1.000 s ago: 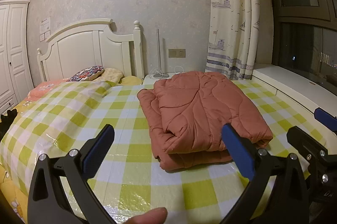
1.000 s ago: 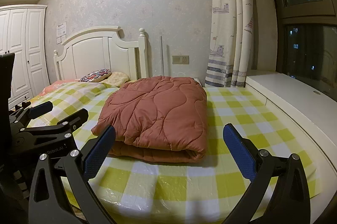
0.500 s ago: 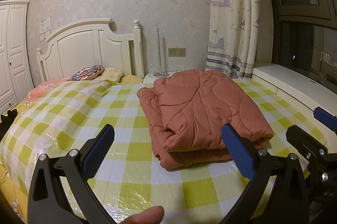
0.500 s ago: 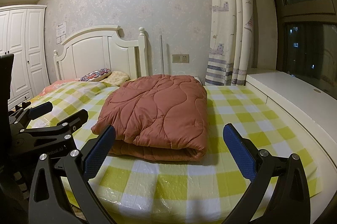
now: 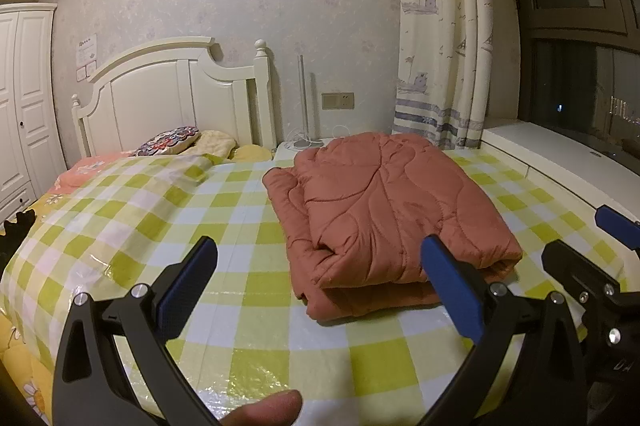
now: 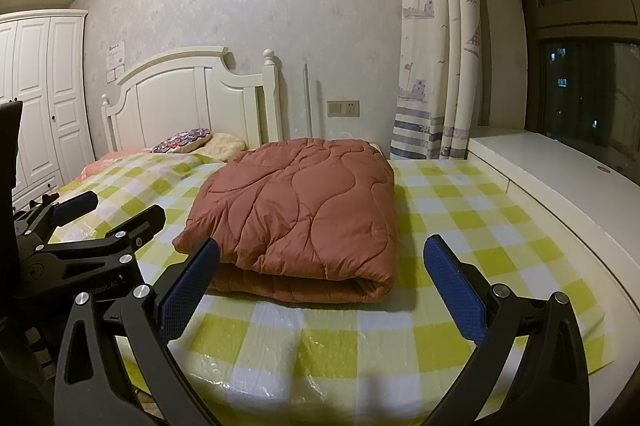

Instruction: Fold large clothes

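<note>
On the checked bed point(image 5: 120, 226), folded quilt point(image 5: 384, 210) unmoved; both grippers point(image 5: 318, 284) point(image 6: 320, 282) unchanged, spread wide.

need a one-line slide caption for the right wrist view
Open right tongs face a folded rust-red quilted garment on the yellow-checked bed cover; open left tongs alongside.

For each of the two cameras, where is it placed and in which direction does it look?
Left wrist: sits on the left gripper, facing the headboard across the bed; a fingertip and the right gripper show.
Right wrist: sits on the right gripper, facing the same way; the left gripper shows at left.
Both share the folded quilt, curtain and open jaws.
</note>
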Demonstrator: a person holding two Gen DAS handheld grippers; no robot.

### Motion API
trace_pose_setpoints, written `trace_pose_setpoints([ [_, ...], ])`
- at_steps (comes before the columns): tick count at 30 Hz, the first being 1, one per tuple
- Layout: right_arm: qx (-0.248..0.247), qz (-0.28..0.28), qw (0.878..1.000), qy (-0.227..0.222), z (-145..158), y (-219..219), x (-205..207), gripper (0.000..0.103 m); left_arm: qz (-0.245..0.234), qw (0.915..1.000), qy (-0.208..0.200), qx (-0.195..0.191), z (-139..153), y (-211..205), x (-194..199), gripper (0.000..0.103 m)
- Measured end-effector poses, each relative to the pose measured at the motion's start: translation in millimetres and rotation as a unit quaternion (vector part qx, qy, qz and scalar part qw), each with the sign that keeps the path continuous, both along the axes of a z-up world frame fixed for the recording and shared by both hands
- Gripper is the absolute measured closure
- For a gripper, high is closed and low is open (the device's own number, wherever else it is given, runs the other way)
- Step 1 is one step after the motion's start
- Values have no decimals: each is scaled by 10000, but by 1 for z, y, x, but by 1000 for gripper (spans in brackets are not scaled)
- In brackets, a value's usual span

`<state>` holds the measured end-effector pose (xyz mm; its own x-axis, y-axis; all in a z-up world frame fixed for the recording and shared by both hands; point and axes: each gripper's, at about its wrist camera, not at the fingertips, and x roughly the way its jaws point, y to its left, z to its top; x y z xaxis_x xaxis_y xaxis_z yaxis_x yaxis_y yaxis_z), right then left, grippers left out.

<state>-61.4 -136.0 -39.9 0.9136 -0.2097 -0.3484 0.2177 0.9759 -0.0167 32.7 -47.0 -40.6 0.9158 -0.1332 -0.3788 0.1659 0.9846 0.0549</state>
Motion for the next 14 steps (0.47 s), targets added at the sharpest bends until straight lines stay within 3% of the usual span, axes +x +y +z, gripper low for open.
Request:
trace_pose_setpoints([
  [6, 45, -46, 10000, 39, -6, 10, 1, 5, 69, 10000, 4, -42, -8, 5, 2, 2],
  [10, 2, -165, 9998, 111, -5, 5, 5, 5, -98, 9990, 431, -31, -10, 17, 24, 2],
  [12, -143, -334, 9991, 233, 1, -6, 9, 5, -197, 9966, 781, -172, -6, 44, 49, 2],
  [14, -458, -488, 9964, 529, 14, -31, 17, 5, 111, 9948, 959, -336, 1, 89, 82, 2],
])
